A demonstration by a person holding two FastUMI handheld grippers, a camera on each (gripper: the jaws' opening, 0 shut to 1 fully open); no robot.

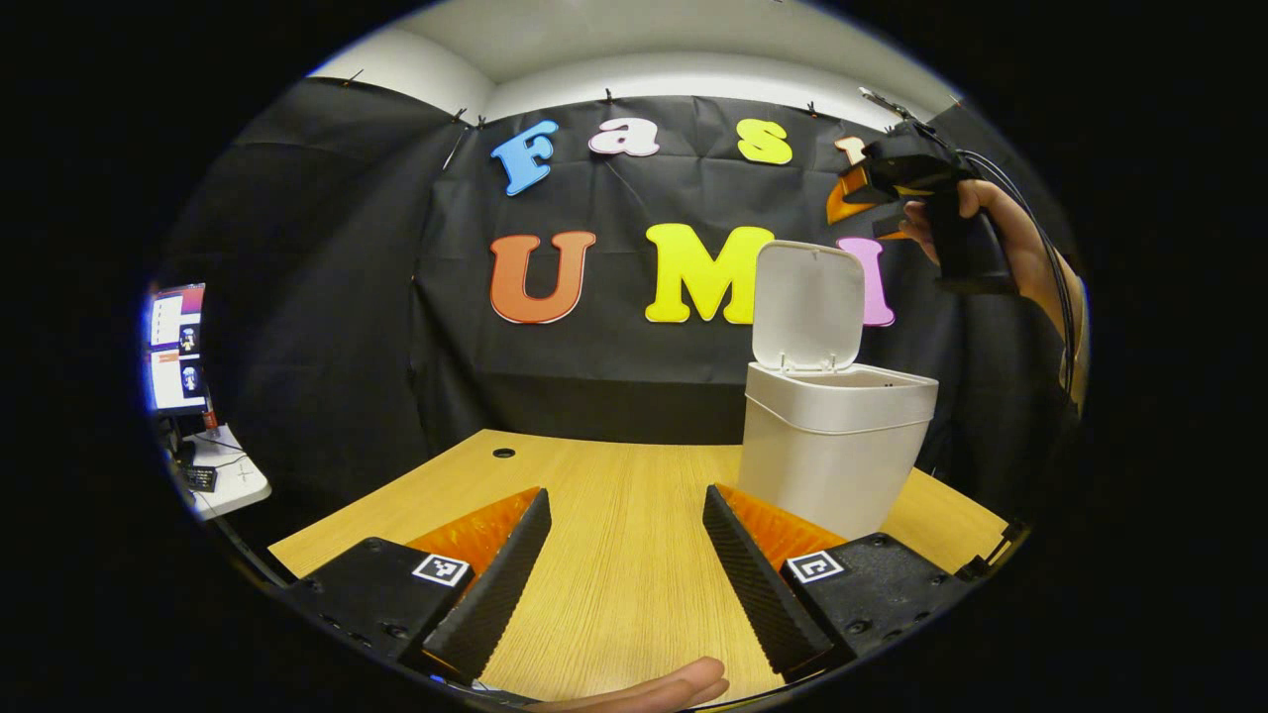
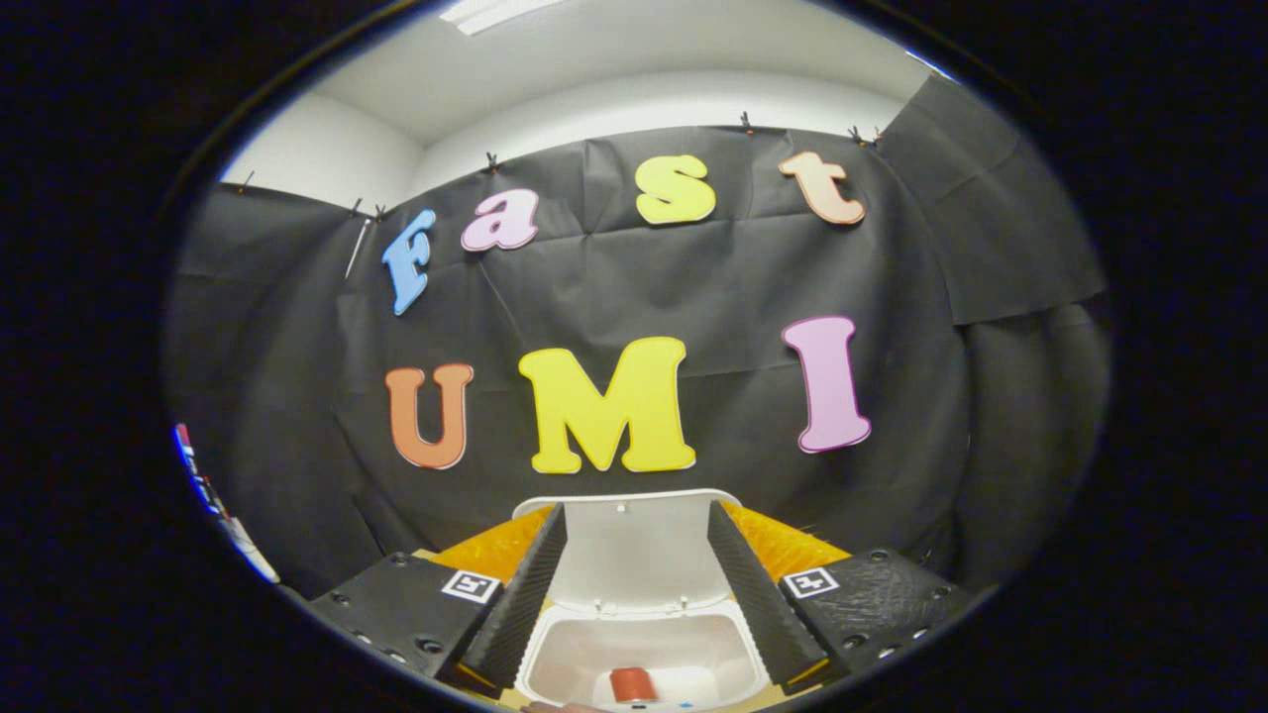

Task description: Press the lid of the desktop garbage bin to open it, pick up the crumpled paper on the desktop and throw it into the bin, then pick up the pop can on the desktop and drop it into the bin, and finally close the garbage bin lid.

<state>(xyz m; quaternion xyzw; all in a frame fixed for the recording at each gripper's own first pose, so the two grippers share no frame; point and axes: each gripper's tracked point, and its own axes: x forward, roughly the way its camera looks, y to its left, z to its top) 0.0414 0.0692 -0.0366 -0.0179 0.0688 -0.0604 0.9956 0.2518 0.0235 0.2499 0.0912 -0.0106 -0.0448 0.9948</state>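
So the garbage bin (image 1: 837, 451) sits on the wooden desktop (image 1: 614, 555), toward its right side in the left gripper view, with its lid (image 1: 807, 305) flipped straight up against the back wall. The left gripper (image 1: 626, 569) hangs low over the desk, fingers spread wide with nothing between them, and a fingertip (image 1: 654, 688) peeks in at the bottom edge. The right gripper (image 2: 634, 584) is up above the bin looking down into it, jaws also apart and empty. Inside the bin you can see the pop can (image 2: 632, 684) lying at the bottom. In the left gripper view a hand (image 1: 991, 238) holds the right gripper high beside the lid.
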